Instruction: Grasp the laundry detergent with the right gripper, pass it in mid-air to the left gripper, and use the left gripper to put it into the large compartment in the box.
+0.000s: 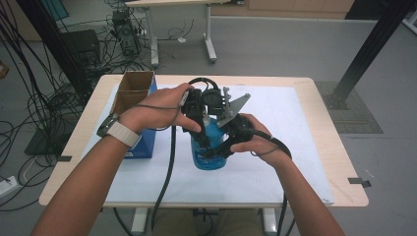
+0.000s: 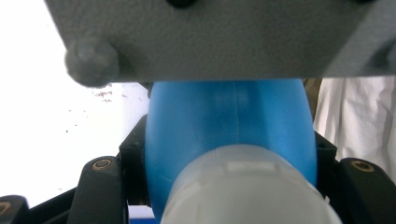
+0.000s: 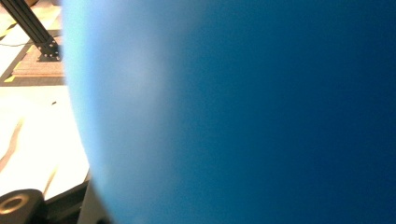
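Plastic bottle [image 1: 209, 150], smooth, rounded and translucent blue, is clamped by left tool [image 1: 199, 115] and right tool [image 1: 223, 142].

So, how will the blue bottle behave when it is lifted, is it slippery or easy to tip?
The blue bottle looks smooth and glossy, so probably slippery. It stands tall on a narrow base, so a sideways push may tip it. Both the left gripper and right gripper clamp it, suggesting rigid plastic.
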`<state>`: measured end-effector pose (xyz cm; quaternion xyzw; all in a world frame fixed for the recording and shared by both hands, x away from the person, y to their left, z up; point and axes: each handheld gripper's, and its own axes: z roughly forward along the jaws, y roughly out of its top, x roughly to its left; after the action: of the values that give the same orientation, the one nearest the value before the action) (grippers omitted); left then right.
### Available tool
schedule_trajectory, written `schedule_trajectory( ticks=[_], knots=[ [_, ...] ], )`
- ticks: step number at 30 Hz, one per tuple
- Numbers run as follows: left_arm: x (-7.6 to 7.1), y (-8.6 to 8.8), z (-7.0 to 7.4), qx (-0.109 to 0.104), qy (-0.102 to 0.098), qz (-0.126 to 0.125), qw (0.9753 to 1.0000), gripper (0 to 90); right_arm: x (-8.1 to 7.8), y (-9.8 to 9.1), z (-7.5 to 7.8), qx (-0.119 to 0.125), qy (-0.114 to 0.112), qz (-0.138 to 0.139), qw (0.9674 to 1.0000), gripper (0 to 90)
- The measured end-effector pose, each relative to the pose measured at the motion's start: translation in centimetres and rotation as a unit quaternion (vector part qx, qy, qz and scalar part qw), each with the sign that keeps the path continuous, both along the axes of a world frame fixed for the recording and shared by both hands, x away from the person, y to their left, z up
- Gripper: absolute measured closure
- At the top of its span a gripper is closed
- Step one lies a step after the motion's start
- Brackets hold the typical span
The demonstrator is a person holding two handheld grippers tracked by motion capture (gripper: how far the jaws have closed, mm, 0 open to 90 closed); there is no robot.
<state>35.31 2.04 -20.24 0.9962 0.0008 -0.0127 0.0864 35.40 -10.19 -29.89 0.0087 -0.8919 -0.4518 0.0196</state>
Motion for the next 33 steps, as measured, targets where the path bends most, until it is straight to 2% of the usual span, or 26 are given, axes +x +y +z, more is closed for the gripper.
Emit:
schedule_trajectory(
  ticks=[9,17,18,20,21,23,25,28,31,33],
  knots=[
    [-0.1,-0.2,0.3,0.005,-0.002,0.000,1.0000,38.1,0.0,-0.1,0.1,0.007,0.005,0.001,1.0000,43.5],
    [0.0,-0.2,0.3,0.008,-0.008,0.000,0.9999,38.1,0.0,-0.2,0.0,0.011,-0.002,0.000,0.9999,42.8],
    [0.0,-0.2,0.3,0.010,-0.009,0.002,0.9999,38.1,0.1,-0.2,0.0,0.013,-0.004,-0.001,0.9999,41.2],
    [0.1,-0.1,0.3,0.013,-0.011,0.003,0.9999,38.1,0.1,-0.3,-0.1,0.016,-0.010,-0.010,0.9998,29.4],
    [0.1,0.0,0.3,0.015,-0.012,0.005,0.9998,38.1,0.1,-0.6,-0.1,0.015,0.001,-0.013,0.9998,25.1],
    [0.1,0.1,0.3,0.013,-0.014,0.009,0.9998,38.1,0.2,-1.3,-0.2,0.015,0.008,-0.024,0.9996,17.7],
    [0.2,0.3,0.3,0.012,-0.013,0.015,0.9997,38.1,0.2,-2.2,-0.2,0.003,0.022,-0.029,0.9993,14.8],
    [0.3,0.4,0.3,0.016,-0.015,0.022,0.9995,38.0,0.1,-3.5,-0.4,-0.030,0.029,-0.036,0.9985,11.5],
    [0.5,0.6,0.3,0.017,-0.015,0.036,0.9991,38.0,0.1,-4.9,-0.4,-0.057,0.032,-0.053,0.9965,9.1],
    [0.5,0.6,0.3,0.020,-0.017,0.041,0.9988,38.0,0.0,-5.5,-0.3,-0.071,0.024,-0.071,0.9946,5.3]
  ],
)
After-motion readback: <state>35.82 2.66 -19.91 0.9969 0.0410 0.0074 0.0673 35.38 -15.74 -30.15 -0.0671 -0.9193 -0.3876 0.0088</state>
